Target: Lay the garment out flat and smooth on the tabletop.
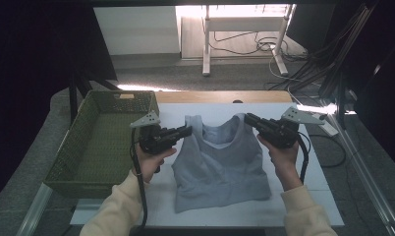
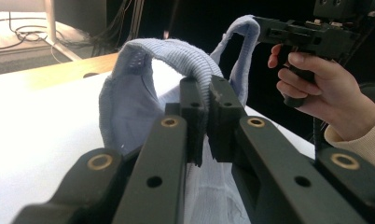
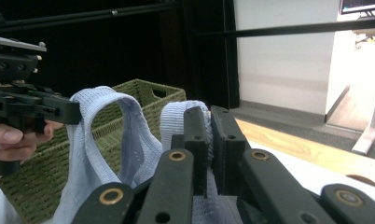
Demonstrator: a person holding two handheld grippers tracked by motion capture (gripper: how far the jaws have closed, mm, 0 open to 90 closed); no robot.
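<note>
A pale blue sleeveless top (image 1: 220, 160) lies on the white table (image 1: 323, 189), its two shoulder straps lifted off the surface. My left gripper (image 1: 188, 130) is shut on the left strap (image 2: 176, 51), which loops over its closed jaws. My right gripper (image 1: 248, 118) is shut on the right strap (image 3: 176, 114). In the left gripper view the other hand (image 2: 325, 93) holds its gripper on the far strap. In the right gripper view the other gripper (image 3: 31, 109) pinches the near-left strap. The lower half of the top still rests on the table.
A green woven basket (image 1: 63, 162) stands on the left end of the table, also behind the top as the basket (image 3: 143, 100) in the right gripper view. A wooden strip (image 1: 220, 96) edges the far side. Cables (image 1: 254, 44) and a white desk frame lie on the floor beyond.
</note>
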